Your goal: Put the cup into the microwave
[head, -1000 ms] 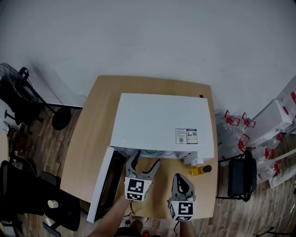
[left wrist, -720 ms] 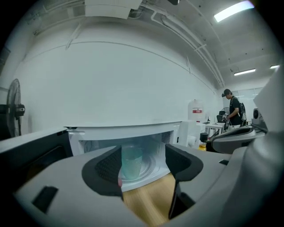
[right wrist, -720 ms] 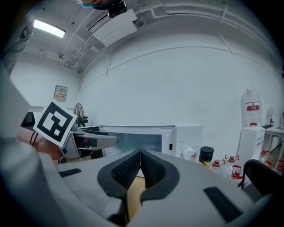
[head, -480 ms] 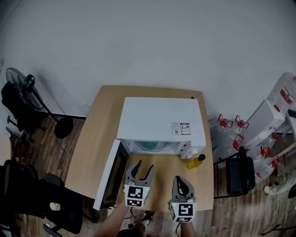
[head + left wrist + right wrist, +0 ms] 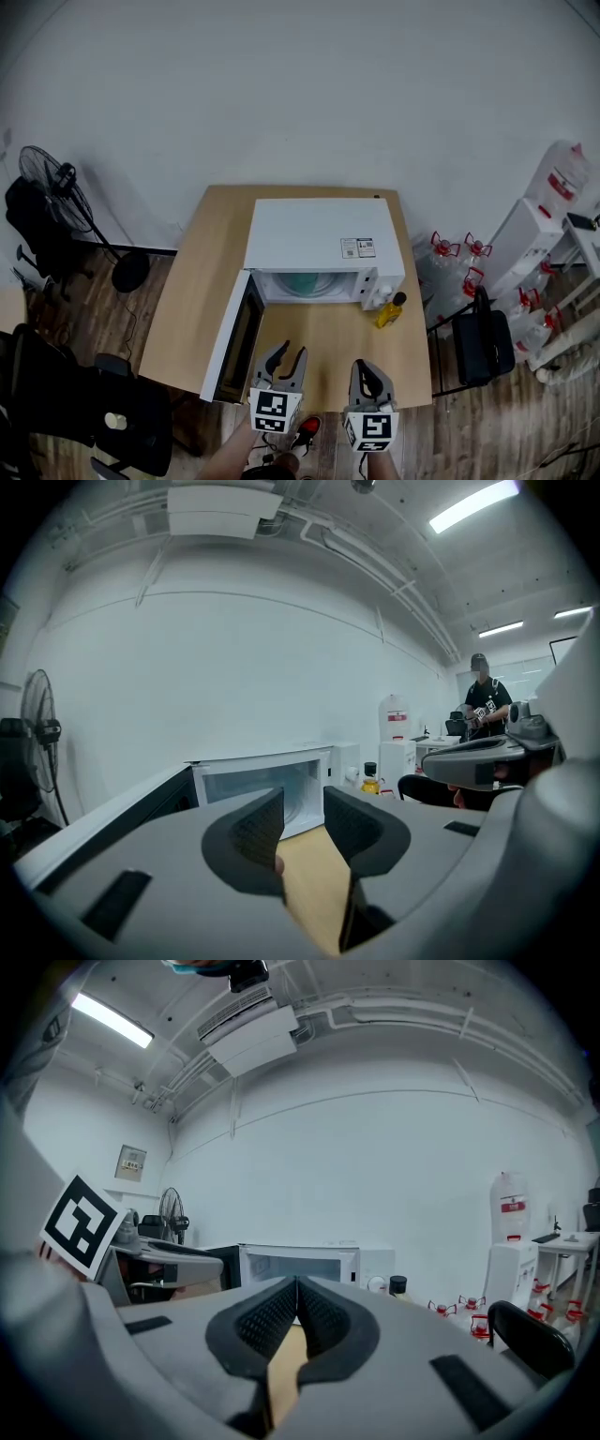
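The white microwave (image 5: 319,242) stands on the wooden table (image 5: 192,281) with its door (image 5: 232,339) swung open to the left. A teal cup (image 5: 305,284) shows as a teal shape inside the cavity. My left gripper (image 5: 284,360) hovers at the table's near edge, well back from the opening; its jaws are closing with nothing between them. My right gripper (image 5: 369,374) is beside it, shut and empty. In the left gripper view the microwave (image 5: 262,785) lies ahead of the left gripper (image 5: 303,817). In the right gripper view the right gripper (image 5: 297,1288) also faces the microwave (image 5: 300,1265).
A yellow bottle (image 5: 389,311) with a black cap stands at the microwave's front right corner. A fan (image 5: 56,183) and a black chair (image 5: 56,394) are at the left. Water jugs (image 5: 455,251) and another chair (image 5: 483,349) are at the right. A person (image 5: 483,700) stands far off.
Both grippers have pulled back from the microwave's opening toward the table's near edge. The left jaws have narrowed from wide open. The teal cup stays inside the cavity.
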Tool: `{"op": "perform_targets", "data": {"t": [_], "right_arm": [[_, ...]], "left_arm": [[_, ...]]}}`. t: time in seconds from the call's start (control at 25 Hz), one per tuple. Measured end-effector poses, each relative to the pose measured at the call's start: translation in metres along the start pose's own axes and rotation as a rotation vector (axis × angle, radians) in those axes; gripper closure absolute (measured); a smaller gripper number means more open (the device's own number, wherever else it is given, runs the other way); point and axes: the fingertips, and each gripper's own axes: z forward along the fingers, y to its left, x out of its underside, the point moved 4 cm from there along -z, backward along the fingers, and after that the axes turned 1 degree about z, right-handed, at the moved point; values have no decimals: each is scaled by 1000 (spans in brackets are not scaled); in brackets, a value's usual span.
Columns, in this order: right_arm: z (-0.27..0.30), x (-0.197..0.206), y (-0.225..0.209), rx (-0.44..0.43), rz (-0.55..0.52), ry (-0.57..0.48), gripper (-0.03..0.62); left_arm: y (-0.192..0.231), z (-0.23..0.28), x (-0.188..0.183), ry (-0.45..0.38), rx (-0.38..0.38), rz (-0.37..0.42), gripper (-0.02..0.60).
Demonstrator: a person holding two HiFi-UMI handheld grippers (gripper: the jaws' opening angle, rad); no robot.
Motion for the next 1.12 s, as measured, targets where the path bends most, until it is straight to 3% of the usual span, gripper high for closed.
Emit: {"op": "perform_targets", "data": {"t": [0.44, 1.12], "right_arm": [[-75, 1, 26, 12, -12, -30, 576], [-181, 13, 72, 12, -39, -47, 576]], "left_arm": [[-31, -78, 8, -13, 4, 15, 509], [-66, -194, 30, -17, 13, 21, 545]]}}
